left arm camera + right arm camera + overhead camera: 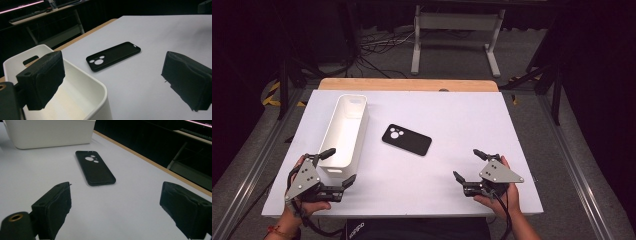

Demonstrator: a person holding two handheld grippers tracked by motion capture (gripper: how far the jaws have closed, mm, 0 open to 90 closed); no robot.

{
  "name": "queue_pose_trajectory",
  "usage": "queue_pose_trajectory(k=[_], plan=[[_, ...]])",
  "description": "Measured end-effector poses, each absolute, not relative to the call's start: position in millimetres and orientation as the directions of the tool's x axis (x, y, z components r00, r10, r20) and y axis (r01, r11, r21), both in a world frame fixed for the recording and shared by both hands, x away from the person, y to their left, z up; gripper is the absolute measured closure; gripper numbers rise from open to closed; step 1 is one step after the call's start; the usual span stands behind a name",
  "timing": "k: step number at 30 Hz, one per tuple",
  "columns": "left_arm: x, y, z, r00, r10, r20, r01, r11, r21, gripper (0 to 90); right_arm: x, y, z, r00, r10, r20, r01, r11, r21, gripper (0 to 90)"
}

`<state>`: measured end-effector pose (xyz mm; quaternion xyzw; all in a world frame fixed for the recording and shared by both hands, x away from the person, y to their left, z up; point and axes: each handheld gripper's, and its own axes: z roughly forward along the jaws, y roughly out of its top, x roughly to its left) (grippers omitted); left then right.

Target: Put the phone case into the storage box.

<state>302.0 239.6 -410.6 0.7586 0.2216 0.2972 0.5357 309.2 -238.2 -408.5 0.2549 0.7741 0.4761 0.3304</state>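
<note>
A black phone case (406, 139) lies flat near the middle of the white table (437, 187), camera cut-outs facing up. A long white bin (346, 130) stands to its left and looks empty. My left gripper (341, 166) is at the bin's near end, open, one jaw over the bin's rim (100, 87) and the other over bare table. The case (113, 55) lies ahead of it. My right gripper (466, 163) is open at the near right with nothing between its jaws. It points toward the case (95, 167), with the bin (50, 132) beyond.
A wooden strip (407, 84) runs along the table's far edge. Behind it, a white table frame (457, 30) and loose cables (377, 47) lie on the grey floor. Bare white surface stretches between the two grippers and to the right of the case.
</note>
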Motion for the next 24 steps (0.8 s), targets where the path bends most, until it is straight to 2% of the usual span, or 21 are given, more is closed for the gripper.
queue_pose_trajectory(k=[24], plan=[[302, 234, -410, 0.753, 0.621, 0.220, 0.012, -0.347, 0.938, 5.0, 322, -232, -408, -0.676, 0.696, -0.242, 0.120, 0.427, 0.896, 10.1]])
